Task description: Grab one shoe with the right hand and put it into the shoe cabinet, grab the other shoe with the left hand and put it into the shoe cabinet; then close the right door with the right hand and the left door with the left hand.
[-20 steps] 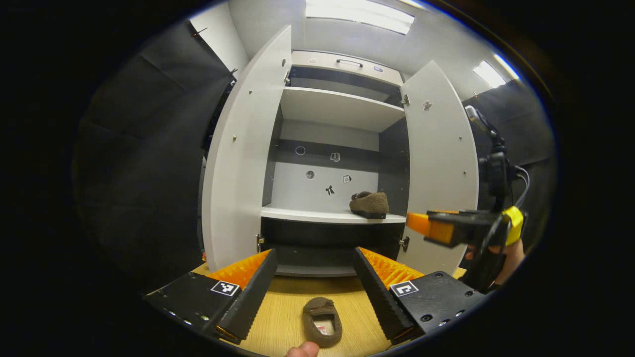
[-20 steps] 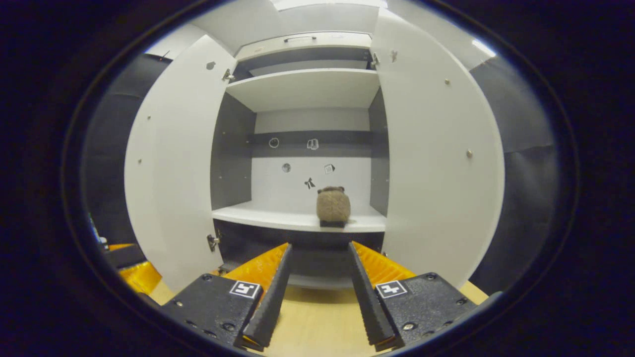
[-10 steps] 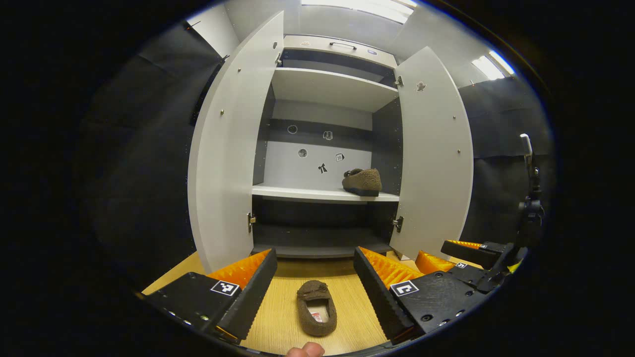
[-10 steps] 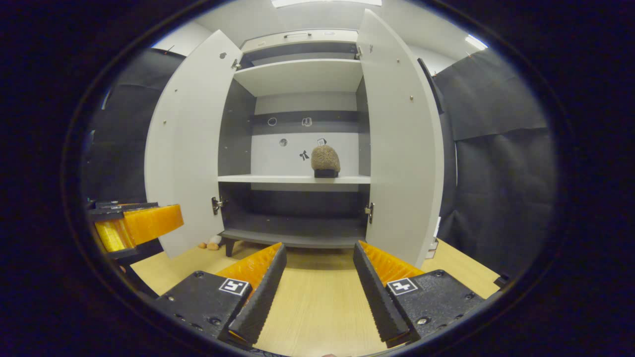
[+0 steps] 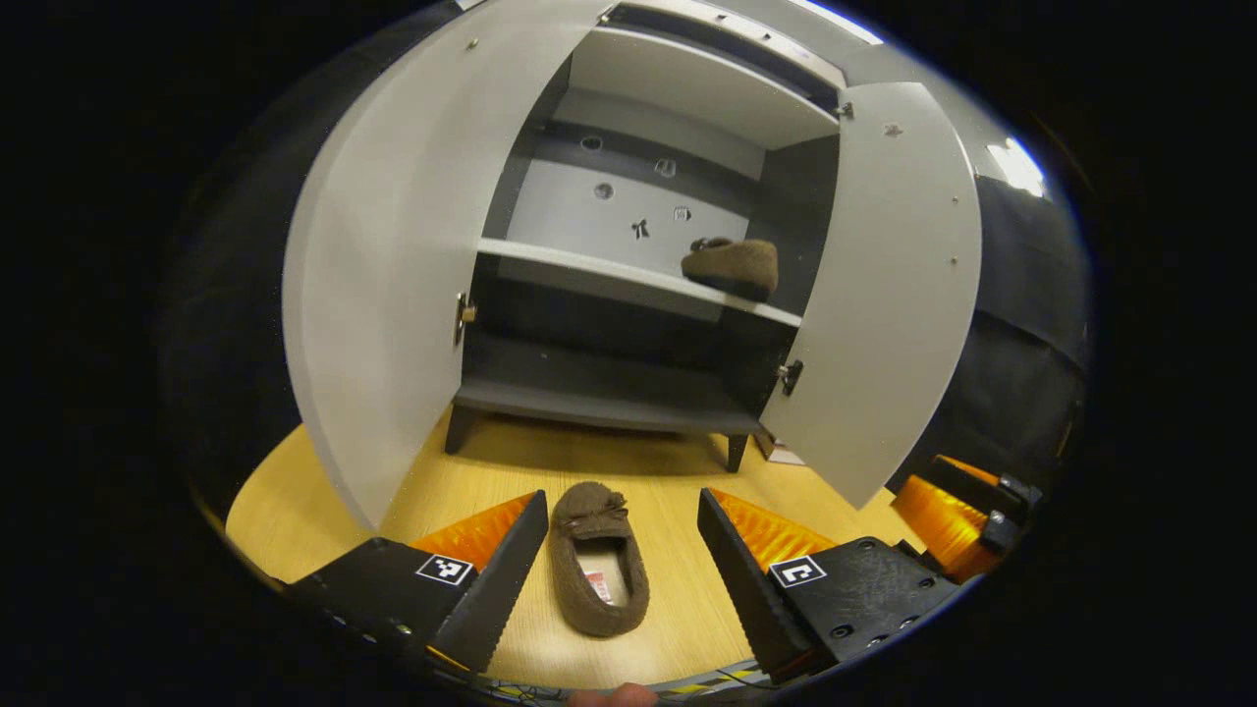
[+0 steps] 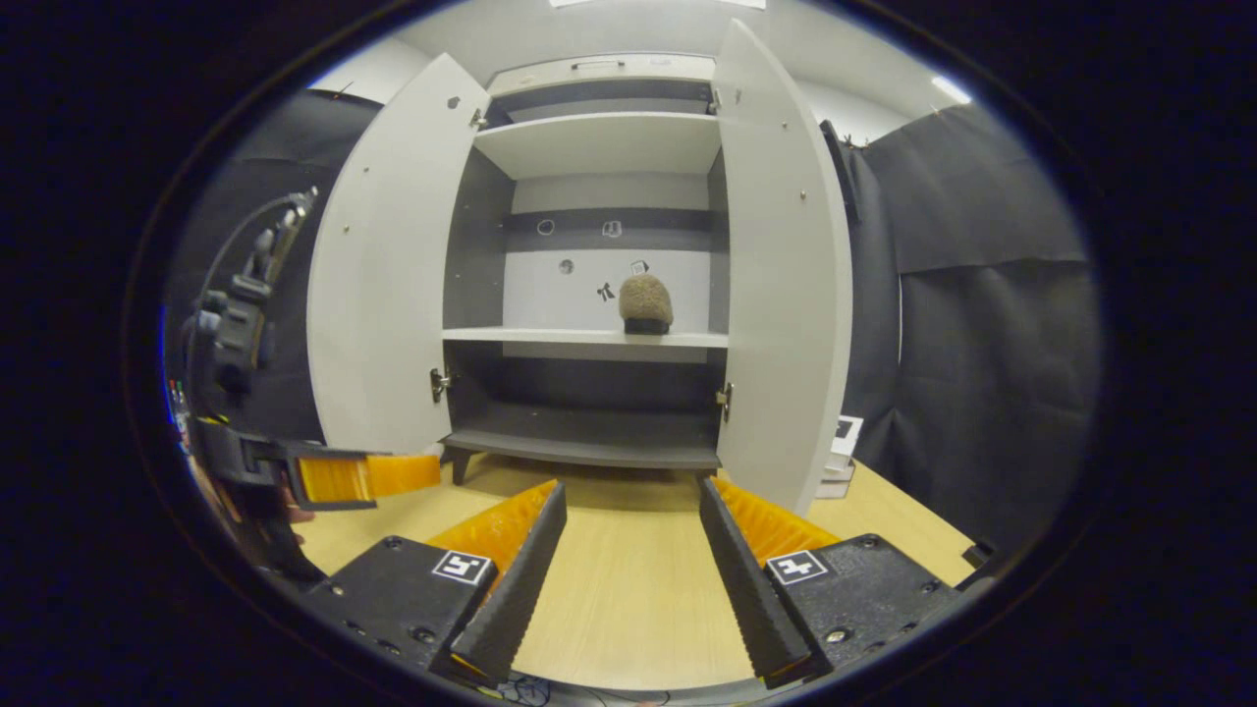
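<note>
A pale wooden floor (image 5: 687, 471) runs up to the open shoe cabinet (image 5: 628, 295), with black cloth on the booth walls either side. In the left gripper view we hold the left gripper (image 5: 623, 574) low over the floor, its fingers spread wide and gripping nothing; the brown slipper (image 5: 597, 571) lies on the boards between them, nearer the left finger, toe towards the cabinet. Beyond stand the left door (image 5: 393, 265) and the right door (image 5: 884, 285), both swung open, flanking the way in. The other slipper (image 5: 732, 267) sits at the right end of the middle shelf (image 5: 589, 270). Our right gripper (image 6: 628, 570) is likewise open and empty above bare floor.
</note>
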{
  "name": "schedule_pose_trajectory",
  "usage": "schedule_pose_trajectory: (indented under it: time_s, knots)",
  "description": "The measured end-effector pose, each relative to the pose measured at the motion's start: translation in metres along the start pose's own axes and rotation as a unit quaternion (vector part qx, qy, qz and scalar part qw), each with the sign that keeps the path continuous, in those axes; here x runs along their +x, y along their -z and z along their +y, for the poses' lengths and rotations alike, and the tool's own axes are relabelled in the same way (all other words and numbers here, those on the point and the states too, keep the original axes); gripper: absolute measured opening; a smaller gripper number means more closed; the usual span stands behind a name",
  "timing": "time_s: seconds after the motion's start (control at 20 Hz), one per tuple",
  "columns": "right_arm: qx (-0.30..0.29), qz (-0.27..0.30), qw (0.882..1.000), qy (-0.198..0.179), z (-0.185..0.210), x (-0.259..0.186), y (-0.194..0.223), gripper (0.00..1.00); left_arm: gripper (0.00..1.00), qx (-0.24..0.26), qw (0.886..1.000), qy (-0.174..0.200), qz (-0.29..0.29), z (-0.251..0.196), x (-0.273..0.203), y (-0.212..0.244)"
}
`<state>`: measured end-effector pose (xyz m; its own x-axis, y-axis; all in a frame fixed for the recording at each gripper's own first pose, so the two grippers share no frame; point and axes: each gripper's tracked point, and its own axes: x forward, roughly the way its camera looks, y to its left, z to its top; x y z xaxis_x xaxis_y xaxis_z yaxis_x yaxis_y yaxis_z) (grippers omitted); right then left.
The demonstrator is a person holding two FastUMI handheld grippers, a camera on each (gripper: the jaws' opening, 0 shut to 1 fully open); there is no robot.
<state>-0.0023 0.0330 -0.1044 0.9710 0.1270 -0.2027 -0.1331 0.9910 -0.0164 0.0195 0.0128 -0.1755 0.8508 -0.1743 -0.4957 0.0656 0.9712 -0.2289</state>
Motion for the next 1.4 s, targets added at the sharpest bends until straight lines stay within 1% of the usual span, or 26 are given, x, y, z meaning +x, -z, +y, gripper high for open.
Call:
schedule_pose_trajectory:
  time_s: [0.05, 0.1, 0.2, 0.3, 0.4, 0.5, 0.6, 0.7, 0.75, 0.8, 0.85, 0.9, 0.95, 1.0, 1.05, 1.15, 1.2, 1.25, 1.3, 1.35, 1.4]
  knots:
    - [0.002, 0.003, 1.000, 0.001, -0.001, -0.001, 0.001, 0.87, 0.92, -0.010, 1.000, -0.005, 0.027, 0.008, 0.012, 0.018]
    - [0.003, 0.007, 1.000, 0.003, -0.001, -0.002, 0.003, 0.88, 0.93, -0.018, 0.999, -0.013, 0.050, 0.018, 0.024, 0.036]
    - [0.004, 0.011, 1.000, 0.007, -0.005, -0.003, 0.004, 0.88, 0.93, -0.018, 0.995, -0.036, 0.088, 0.035, 0.037, 0.064]
    - [0.003, 0.016, 1.000, 0.015, -0.009, -0.004, 0.006, 0.88, 0.93, -0.014, 0.994, -0.045, 0.099, 0.044, 0.045, 0.074]
    - [0.005, 0.024, 0.999, 0.022, -0.012, -0.004, 0.010, 0.87, 0.93, -0.011, 0.993, -0.049, 0.108, 0.046, 0.044, 0.076]
    - [0.008, 0.033, 0.999, 0.025, -0.014, -0.002, 0.013, 0.88, 0.93, -0.015, 0.992, -0.055, 0.115, 0.048, 0.049, 0.081]
    - [0.010, 0.040, 0.999, 0.027, -0.015, -0.001, 0.015, 0.87, 0.93, -0.023, 0.990, -0.069, 0.119, 0.052, 0.054, 0.082]
    - [0.009, 0.043, 0.999, 0.028, -0.014, 0.001, 0.016, 0.87, 0.89, -0.027, 0.990, -0.074, 0.118, 0.050, 0.055, 0.084]
    - [0.006, 0.044, 0.999, 0.028, -0.013, 0.002, 0.017, 0.87, 0.79, -0.031, 0.990, -0.070, 0.121, 0.050, 0.056, 0.085]
    - [0.004, 0.045, 0.999, 0.027, -0.012, 0.003, 0.017, 0.87, 0.74, -0.036, 0.990, -0.067, 0.121, 0.048, 0.056, 0.084]
    - [0.003, 0.046, 0.999, 0.027, -0.011, 0.004, 0.017, 0.88, 0.67, -0.040, 0.990, -0.065, 0.117, 0.047, 0.060, 0.084]
    - [0.001, 0.047, 0.999, 0.027, -0.010, 0.006, 0.017, 0.88, 0.64, -0.045, 0.991, -0.061, 0.112, 0.045, 0.063, 0.083]
    - [0.000, 0.050, 0.998, 0.027, -0.010, 0.007, 0.018, 0.88, 0.53, -0.050, 0.991, -0.056, 0.110, 0.042, 0.066, 0.083]
    - [-0.001, 0.052, 0.998, 0.026, -0.009, 0.008, 0.020, 0.87, 0.48, -0.054, 0.991, -0.056, 0.111, 0.040, 0.066, 0.084]
    - [-0.002, 0.053, 0.998, 0.026, -0.009, 0.010, 0.020, 0.88, 0.35, -0.055, 0.991, -0.058, 0.109, 0.042, 0.068, 0.084]
    - [-0.002, 0.056, 0.998, 0.025, -0.008, 0.013, 0.022, 0.88, 0.32, -0.061, 0.991, -0.063, 0.101, 0.045, 0.072, 0.082]
    - [-0.002, 0.058, 0.998, 0.023, -0.007, 0.013, 0.024, 0.88, 0.18, -0.071, 0.991, -0.060, 0.096, 0.043, 0.071, 0.080]
    - [-0.003, 0.060, 0.998, 0.022, -0.006, 0.014, 0.025, 0.88, 0.18, -0.075, 0.991, -0.068, 0.091, 0.046, 0.066, 0.079]
    - [-0.003, 0.062, 0.998, 0.021, -0.006, 0.016, 0.027, 0.88, 0.07, -0.080, 0.991, -0.074, 0.081, 0.048, 0.070, 0.076]
    - [-0.003, 0.063, 0.998, 0.019, -0.005, 0.017, 0.027, 0.88, 0.02, -0.081, 0.990, -0.080, 0.085, 0.048, 0.068, 0.077]
    - [-0.004, 0.063, 0.998, 0.018, -0.004, 0.017, 0.027, 0.88, 0.00, -0.081, 0.990, -0.084, 0.083, 0.046, 0.068, 0.077]
